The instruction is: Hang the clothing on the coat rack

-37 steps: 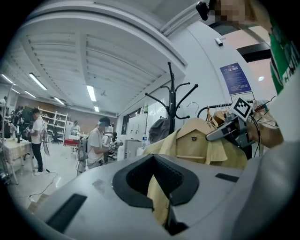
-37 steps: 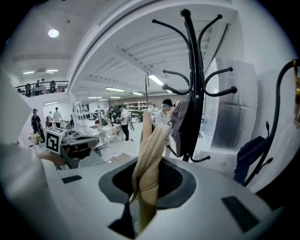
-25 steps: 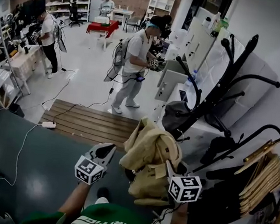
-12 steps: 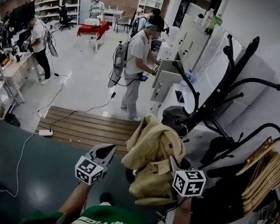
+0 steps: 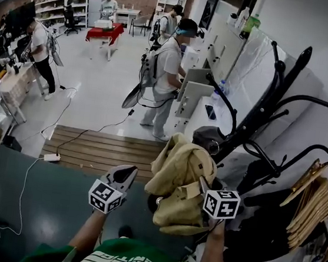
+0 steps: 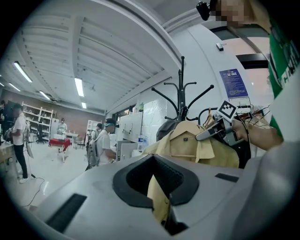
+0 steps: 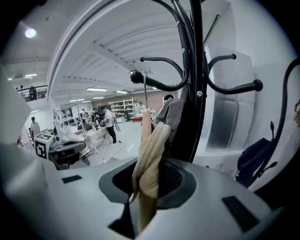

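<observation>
Left gripper (image 5: 128, 174) and right gripper (image 5: 203, 186) each pinch the jacket (image 5: 176, 185), draped lengthwise downward; the rack (image 5: 260, 112) rises just beyond, nearer the right gripper.

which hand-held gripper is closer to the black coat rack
Right. The right hand-held gripper, gripping the tan jacket, is close up against the coat rack; the left hand-held gripper is on the jacket's far side, farther away.
</observation>
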The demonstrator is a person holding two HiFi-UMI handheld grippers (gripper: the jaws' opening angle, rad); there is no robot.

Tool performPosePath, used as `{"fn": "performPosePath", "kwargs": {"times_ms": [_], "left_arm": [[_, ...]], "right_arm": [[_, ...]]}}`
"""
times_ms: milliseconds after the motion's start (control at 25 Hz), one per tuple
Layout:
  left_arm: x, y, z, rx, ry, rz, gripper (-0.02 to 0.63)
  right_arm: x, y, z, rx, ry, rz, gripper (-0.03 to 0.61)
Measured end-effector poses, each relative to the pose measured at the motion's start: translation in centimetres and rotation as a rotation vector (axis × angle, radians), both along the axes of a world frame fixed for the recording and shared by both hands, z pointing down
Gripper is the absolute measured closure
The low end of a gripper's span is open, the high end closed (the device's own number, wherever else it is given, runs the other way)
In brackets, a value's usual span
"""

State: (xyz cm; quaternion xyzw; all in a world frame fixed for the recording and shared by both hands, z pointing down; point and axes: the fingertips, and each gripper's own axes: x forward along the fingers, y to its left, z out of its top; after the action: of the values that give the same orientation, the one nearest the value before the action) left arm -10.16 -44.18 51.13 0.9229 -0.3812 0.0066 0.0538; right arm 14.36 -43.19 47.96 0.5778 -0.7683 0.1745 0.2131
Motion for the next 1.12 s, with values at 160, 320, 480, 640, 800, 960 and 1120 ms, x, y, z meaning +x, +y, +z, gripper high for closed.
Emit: {"fn": "performPosePath", "kwargs": {"times_ms": [160,320,480,640,800,960,1120], "left_arm": [[-0.2,-0.8,0.2,-0.002,-0.002,0.004,0.611],[0.3,-1.1,0.4,-0.007,-0.009,0.023,0.611],[1.0,-1.4,0.6,-0.01,-0.015,0.037,0.611],[1.4,-1.6,0.6,-0.01,-0.014,0.042,0.611],[2.0,-1.4,0.7,-0.017,-0.014,0.044,0.611],[2.4,-0.9,0.7,-0.02,-0.013,0.043,0.611],[2.9,-0.3,0.7,-0.019,-0.011,0.037,0.611]], "right_arm": [[0.4,-0.5,1.0,-0.021,-0.015,0.022,0.491],[1.2,-0.8,1.6,-0.032,-0.039,0.053,0.491],[1.8,-1.2,2.1,-0.03,-0.051,0.067,0.491],[2.1,-1.7,2.3,-0.023,-0.058,0.073,0.491],[2.3,-1.9,2.2,-0.014,-0.068,0.07,0.491],[2.2,-1.9,2.2,-0.006,-0.076,0.064,0.488],[2.4,-1.8,2.0,0.019,-0.079,0.066,0.468]]}}
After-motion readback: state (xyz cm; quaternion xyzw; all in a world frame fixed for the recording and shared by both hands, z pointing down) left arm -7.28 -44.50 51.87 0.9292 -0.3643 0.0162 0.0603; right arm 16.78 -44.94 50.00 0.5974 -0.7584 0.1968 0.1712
